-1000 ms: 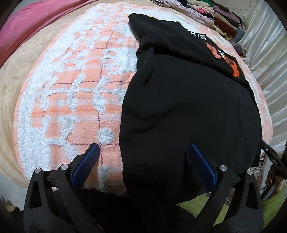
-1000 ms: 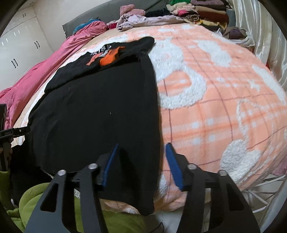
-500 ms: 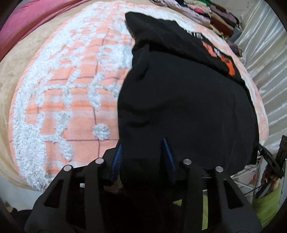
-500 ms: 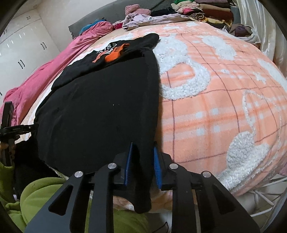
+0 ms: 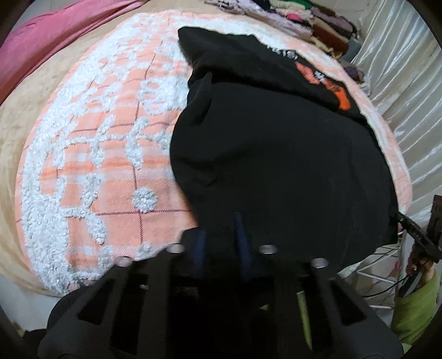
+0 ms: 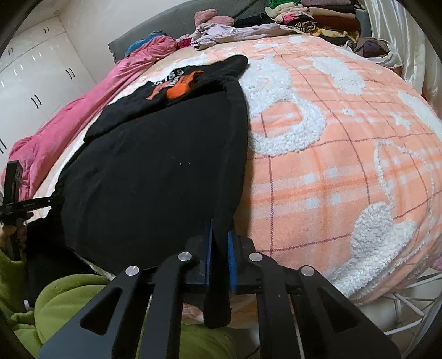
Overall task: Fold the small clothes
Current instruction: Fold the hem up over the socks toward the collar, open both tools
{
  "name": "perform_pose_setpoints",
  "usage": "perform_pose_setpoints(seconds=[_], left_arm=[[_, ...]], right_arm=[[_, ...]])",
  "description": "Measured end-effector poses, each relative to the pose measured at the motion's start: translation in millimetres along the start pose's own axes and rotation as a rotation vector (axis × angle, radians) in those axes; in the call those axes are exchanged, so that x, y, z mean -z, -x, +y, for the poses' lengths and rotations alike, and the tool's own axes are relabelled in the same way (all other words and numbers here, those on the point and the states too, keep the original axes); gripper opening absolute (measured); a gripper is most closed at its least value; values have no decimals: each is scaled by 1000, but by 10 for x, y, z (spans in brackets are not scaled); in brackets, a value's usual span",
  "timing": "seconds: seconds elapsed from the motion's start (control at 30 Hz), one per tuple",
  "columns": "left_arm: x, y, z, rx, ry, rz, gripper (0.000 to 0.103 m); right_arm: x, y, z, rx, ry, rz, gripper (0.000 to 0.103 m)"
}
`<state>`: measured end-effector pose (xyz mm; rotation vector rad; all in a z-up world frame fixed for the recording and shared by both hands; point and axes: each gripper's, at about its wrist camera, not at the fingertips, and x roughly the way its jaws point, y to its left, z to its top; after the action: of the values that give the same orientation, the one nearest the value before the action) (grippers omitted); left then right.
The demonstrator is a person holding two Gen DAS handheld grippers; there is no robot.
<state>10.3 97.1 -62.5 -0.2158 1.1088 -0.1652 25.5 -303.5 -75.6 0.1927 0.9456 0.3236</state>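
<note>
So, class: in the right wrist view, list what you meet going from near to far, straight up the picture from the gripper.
Right gripper shut on the hem → black fabric garment → its orange chest print → pink quilt → grey headboard.

A bed fills the scene ahead of the tools, covered by an orange-and-white checked blanket (image 6: 345, 171) with fluffy white raised patterns. Beyond it to the left lies a pink quilt (image 6: 91, 110), bunched along the edge. At the far end — past the blanket — a grey headboard (image 6: 154, 26) stands against a pale wall, with a heap of clothes (image 6: 312, 19) before it. White wardrobe doors (image 6: 36, 80) with dark handles stand far left; a shiny cream curtain (image 5: 408, 91) hangs on the right.
</note>
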Motion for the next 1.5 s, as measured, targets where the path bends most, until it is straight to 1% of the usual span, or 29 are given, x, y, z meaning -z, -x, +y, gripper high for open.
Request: perform_pose_setpoints(seconds=[0.1, 0.27, 0.37, 0.5, 0.7, 0.87, 1.1, 1.23, 1.4, 1.5], left_arm=[[-16, 107, 1, 51, 1, -47, 6], [-93, 251, 19, 118, 19, -111, 6], [-187, 343, 14, 134, 22, -151, 6], [-403, 488, -34, 138, 23, -210, 6], [-755, 520, -34, 98, 42, -269, 6], [-1029, 452, 5, 80, 71, -302, 6], [-1320, 240, 69, 29, 103, -307, 6], [-1472, 91, 41, -16, 99, -308, 6], [-1550, -42, -29, -87, 65, -328, 6], [-1576, -120, 2, -99, 68, -334, 7]], right_arm=[[-51, 92, 20, -33, -7, -27, 8], [-223, 282, 77, -95, -15, -107, 8], [-390, 364, 117, -109, -9, -162, 8], [-683, 393, 122, -116, -9, -221, 8], [-1122, 333, 154, -102, 8, -291, 8], [-1440, 186, 132, -67, 10, -306, 8], [-1736, -98, 60, -3, -15, -293, 8], [-1859, -270, 30, 30, -22, -275, 8], [-1956, -499, 35, 74, -12, -247, 8], [-2006, -616, 31, 95, -13, -232, 9]])
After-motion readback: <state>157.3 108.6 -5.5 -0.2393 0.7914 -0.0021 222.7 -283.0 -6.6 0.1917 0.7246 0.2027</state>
